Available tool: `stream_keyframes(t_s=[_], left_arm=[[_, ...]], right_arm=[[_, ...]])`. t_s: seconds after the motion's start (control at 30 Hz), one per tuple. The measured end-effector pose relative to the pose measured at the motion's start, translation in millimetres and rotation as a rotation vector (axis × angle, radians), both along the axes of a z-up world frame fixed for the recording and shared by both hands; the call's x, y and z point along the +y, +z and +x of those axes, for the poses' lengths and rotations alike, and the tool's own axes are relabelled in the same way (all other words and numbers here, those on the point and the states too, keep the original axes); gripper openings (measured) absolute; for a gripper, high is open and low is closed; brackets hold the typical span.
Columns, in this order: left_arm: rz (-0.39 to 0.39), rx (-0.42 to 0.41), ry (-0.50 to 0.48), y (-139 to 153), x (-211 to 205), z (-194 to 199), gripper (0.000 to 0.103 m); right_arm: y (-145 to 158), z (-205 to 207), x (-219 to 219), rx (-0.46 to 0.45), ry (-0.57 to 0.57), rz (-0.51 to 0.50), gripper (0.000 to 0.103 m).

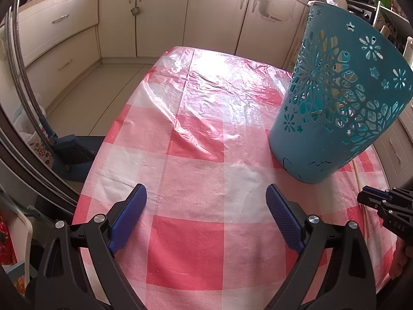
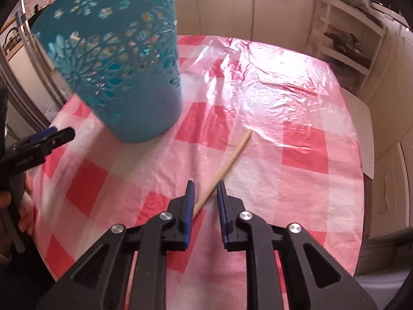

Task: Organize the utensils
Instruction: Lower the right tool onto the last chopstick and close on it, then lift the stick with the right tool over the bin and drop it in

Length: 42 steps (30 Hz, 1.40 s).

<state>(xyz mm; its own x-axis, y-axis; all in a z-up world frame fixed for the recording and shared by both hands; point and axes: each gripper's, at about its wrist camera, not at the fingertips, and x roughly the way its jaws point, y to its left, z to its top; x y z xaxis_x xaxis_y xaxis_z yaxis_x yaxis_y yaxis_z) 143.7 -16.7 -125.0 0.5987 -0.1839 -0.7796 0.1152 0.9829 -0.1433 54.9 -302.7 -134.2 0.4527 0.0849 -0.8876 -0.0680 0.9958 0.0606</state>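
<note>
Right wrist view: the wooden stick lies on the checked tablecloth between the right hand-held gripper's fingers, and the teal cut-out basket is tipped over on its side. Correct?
Not quite. The teal cut-out basket stands upright on its base, as the right wrist view shows. The rest holds: the wooden stick lies on the checked tablecloth between the fingers of the right hand-held gripper.

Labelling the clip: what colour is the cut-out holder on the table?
Teal holder, clearest in the left wrist view.

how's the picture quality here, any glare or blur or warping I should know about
Left wrist view: window glare washes out the far end of the tablecloth, and the fisheye bends the cabinets and tilts the blue basket. Right wrist view: the same glare on the plastic cover, the basket slightly smeared, while the wooden stick stays sharp.
</note>
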Motion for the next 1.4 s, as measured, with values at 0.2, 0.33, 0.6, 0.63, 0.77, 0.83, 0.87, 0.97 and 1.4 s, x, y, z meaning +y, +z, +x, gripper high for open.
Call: stream_keyframes(t_s=[0.2,0.33,0.6,0.63,0.77,0.83,0.87,0.97,1.4], left_arm=[[-0.002,-0.001,0.0,0,0,0,0.09],[-0.007,-0.002,0.0,0,1,0,0.09],[-0.001,0.0,0.0,0,1,0,0.09],[0.002,0.0,-0.001,0,1,0,0.09],[0.009,0.001,-0.001,0,0,0,0.09],[0.009,0.002,-0.001,0,0,0,0.09],[0.008,0.001,-0.001,0,-1,0,0.09],[0.001,0.0,-0.001,1,0,0,0.09],[-0.005,0.007,-0.002,-1,2,1,0.095]], right_arm=[[-3,21,10,-0.01,-0.045,-0.036,0.009],[-1,7,11,-0.001,-0.022,-0.024,0.005],[75,-14,-16,-0.183,-0.117,0.428,0.005],[94,-16,-18,-0.244,-0.112,0.503,0.005],[169,2,-6,-0.488,-0.089,0.602,0.005],[192,22,5,-0.598,-0.095,0.585,0.005],[200,30,15,-0.646,-0.102,0.566,0.006],[203,61,40,-0.735,-0.136,0.478,0.006],[138,62,74,-0.696,-0.089,0.188,0.014]])
